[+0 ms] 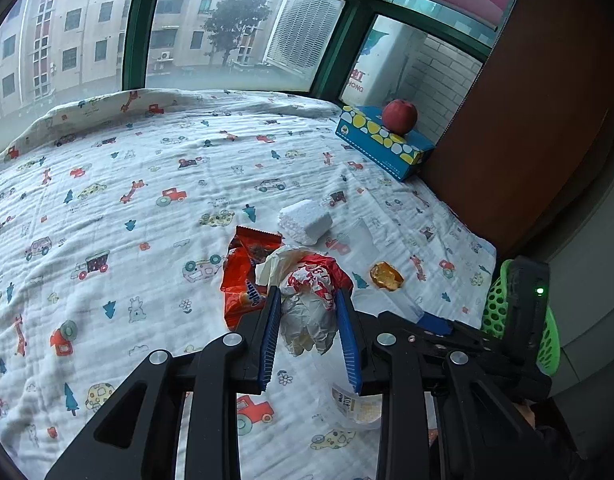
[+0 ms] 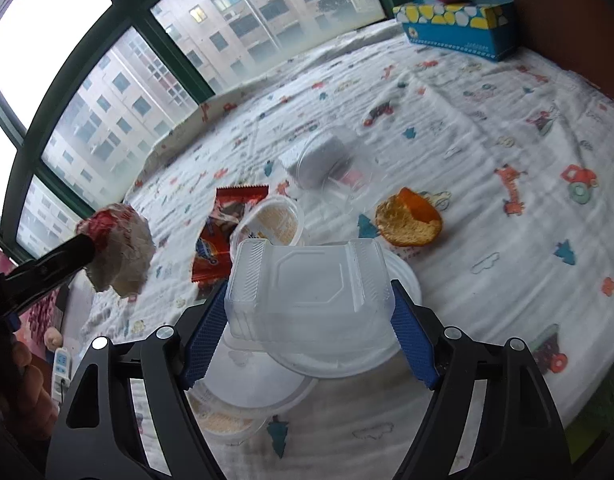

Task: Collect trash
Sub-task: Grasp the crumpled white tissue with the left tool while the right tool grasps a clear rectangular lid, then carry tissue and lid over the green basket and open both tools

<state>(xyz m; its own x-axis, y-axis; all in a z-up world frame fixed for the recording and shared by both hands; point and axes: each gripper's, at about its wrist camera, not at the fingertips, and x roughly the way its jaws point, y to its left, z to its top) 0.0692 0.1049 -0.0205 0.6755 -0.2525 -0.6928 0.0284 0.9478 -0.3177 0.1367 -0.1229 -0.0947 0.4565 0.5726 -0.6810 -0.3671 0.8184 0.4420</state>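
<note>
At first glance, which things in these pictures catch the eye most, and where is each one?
The left gripper is shut on a crumpled red-and-white wrapper, lifted above the patterned bedsheet. The right gripper clamps a clear plastic container, with an orange peel lying just beyond it. Far back, a red apple sits on a blue tissue box near the window.

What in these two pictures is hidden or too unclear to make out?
- Green basket, left wrist view: the right gripper blocks it; contents unseen.
- Orange snack wrapper, same view: crumpled paper wrapper covers its print.
- Clear plastic box, right wrist view: grip contact unclear.
</note>
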